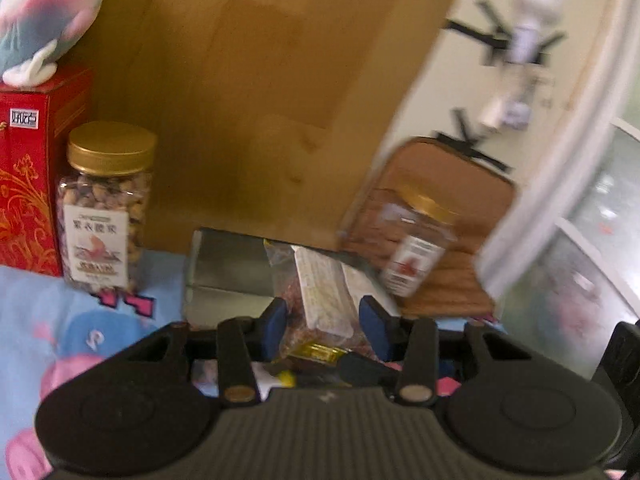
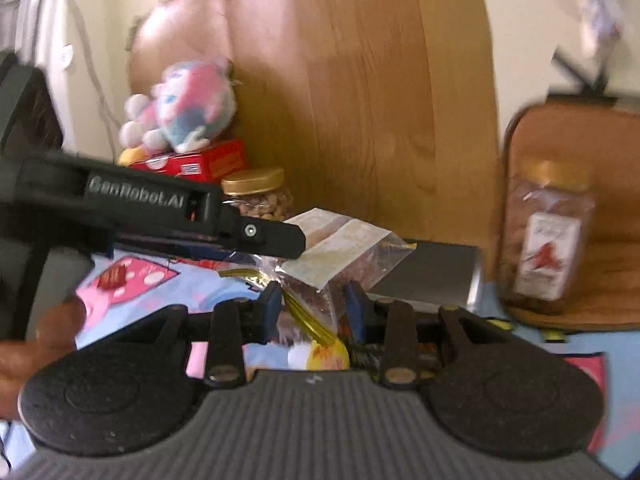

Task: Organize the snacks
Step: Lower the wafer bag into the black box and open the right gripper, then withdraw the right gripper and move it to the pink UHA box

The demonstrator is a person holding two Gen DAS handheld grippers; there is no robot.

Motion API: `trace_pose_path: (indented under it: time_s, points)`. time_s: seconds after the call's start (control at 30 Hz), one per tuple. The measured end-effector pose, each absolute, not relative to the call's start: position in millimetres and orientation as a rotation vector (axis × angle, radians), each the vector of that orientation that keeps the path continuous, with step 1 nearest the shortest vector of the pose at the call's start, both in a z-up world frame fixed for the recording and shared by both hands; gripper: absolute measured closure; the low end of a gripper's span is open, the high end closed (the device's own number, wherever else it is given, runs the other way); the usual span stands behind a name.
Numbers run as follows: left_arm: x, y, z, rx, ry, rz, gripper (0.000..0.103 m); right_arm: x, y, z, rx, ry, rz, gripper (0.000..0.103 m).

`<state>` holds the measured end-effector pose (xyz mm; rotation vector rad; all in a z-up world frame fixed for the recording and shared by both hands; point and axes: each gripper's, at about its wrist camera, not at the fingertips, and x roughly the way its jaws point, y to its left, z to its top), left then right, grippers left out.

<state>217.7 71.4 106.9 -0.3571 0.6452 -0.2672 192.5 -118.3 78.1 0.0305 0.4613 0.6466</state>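
Observation:
A clear snack bag (image 1: pixel 324 288) with a white label and a gold twist tie hangs above the blue cartoon cloth (image 1: pixel 40 312). My left gripper (image 1: pixel 324 324) has its blue pads pressed on the bag's two sides. In the right wrist view my right gripper (image 2: pixel 314 308) is shut on the lower, tied part of the same bag (image 2: pixel 344 248). A finger (image 2: pixel 276 236) of the left gripper reaches the bag from the left. One gold-lidded nut jar (image 1: pixel 104 208) stands beside a red box (image 1: pixel 28 184). A second jar (image 2: pixel 548 240) stands to the right on a brown wooden seat (image 2: pixel 600 280).
A grey metal tin (image 1: pixel 228 268) lies just behind the bag. A tall wooden panel (image 1: pixel 280 100) closes off the back. A pink and blue plush toy (image 2: pixel 188 108) sits on the red box (image 2: pixel 200 160). A person's hand (image 2: pixel 40 344) shows at the lower left.

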Motion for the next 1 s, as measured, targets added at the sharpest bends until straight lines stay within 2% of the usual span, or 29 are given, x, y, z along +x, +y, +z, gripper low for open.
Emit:
trace_pose_path:
  time_s: [0.2,0.4,0.67,0.83,1.0]
  points:
    - [258,91,81,-0.358,0.701,-0.193,0.063,238,-87,62,0.039,0.57,0.667,0.065]
    - [265,90,63,-0.344,0.707,-0.172,0.06,242,-71,55,-0.044,0.541,0.673,0.061]
    - [194,108,89,-0.343,0.571,-0.26,0.058,196,-129,68,0.019,0.424,0.658,0.061]
    - [150,131,69,-0.348,0.562,-0.202,0.058,171,-151,46,0.09,0.505,0.677,0.061]
    - [136,141,32,-0.438,0.674,-0.176,0.058,178,-127,20,0.103,0.606,0.664,0.062]
